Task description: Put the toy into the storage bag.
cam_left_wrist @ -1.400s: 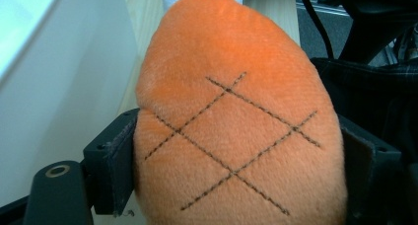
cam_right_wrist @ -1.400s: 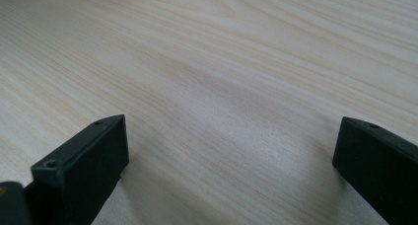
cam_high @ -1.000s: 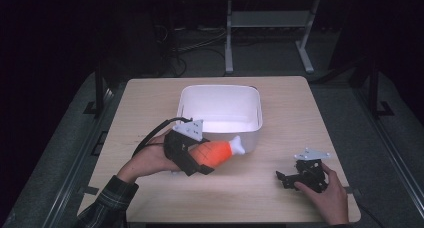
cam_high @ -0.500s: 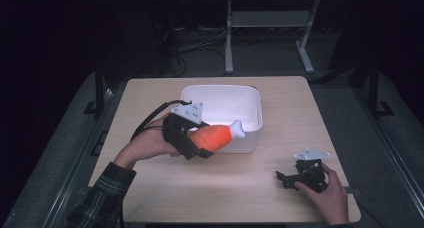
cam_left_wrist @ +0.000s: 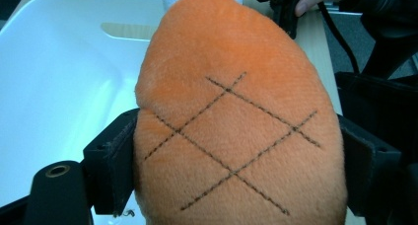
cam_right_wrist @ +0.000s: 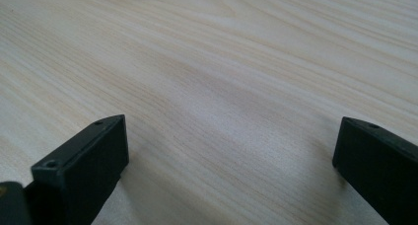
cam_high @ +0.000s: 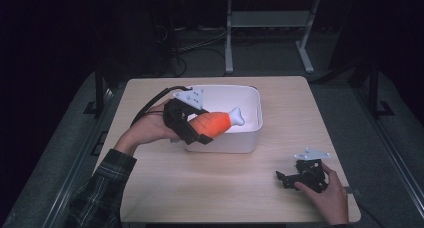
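An orange plush drumstick (cam_high: 215,123) with a white bone end is clamped in my left gripper (cam_high: 192,130), held over the near left rim of a white plastic bin (cam_high: 250,130). In the left gripper view the plush drumstick (cam_left_wrist: 231,116) bulges between the two black jaws, with the bin's inside (cam_left_wrist: 59,87) below and to the left. My right gripper (cam_high: 287,179) rests on the table near the front right corner, jaws spread wide. In the right gripper view nothing but bare wood lies in the right gripper (cam_right_wrist: 231,161).
The light wooden table (cam_high: 200,188) has dark floor all around it. A metal stand (cam_high: 265,33) and cables sit beyond the far edge. A black cable (cam_high: 150,105) trails from the left gripper.
My left gripper has lifted the drumstick up and away from the table's front, bringing it from beside the bin to over its rim. The right gripper has stayed put.
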Demonstrator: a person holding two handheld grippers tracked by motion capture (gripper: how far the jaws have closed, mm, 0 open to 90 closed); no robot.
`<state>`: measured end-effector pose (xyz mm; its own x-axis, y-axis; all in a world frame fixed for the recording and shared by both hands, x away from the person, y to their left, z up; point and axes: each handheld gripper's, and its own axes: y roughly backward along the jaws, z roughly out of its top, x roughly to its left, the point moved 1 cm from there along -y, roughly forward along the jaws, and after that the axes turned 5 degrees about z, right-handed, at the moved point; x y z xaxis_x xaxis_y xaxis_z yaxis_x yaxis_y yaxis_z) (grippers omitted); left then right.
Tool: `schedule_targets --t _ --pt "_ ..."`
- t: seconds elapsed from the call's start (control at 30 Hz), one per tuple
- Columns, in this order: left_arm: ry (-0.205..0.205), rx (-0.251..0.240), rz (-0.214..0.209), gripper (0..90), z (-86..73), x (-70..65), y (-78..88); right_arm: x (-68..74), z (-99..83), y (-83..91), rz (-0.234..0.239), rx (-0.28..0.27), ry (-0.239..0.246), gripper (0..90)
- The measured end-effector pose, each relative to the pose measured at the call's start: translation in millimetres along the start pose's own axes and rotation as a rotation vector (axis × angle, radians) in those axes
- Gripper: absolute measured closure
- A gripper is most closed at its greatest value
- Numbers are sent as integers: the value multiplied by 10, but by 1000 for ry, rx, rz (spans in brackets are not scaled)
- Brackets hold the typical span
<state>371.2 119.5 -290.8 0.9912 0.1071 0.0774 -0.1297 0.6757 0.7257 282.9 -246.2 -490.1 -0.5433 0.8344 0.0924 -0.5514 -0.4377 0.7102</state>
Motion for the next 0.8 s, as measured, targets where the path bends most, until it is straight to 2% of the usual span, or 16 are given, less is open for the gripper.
schedule_targets --t 0.13,0.4,0.6,0.67,0.8 --pt "-17 8 -2 174 31 106 -8 0 0 0 0 0 0 0" --pt "-11 2 -3 175 69 294 -20 0 0 -1 1 -1 -1 0" --pt "-17 22 -19 175 76 462 -143 -1 0 -1 1 -1 1 0" --pt "-17 12 -32 175 81 494 -186 1 1 0 2 0 -2 0" --pt "-28 36 -43 175 98 530 -256 -3 0 -3 0 -2 3 0"
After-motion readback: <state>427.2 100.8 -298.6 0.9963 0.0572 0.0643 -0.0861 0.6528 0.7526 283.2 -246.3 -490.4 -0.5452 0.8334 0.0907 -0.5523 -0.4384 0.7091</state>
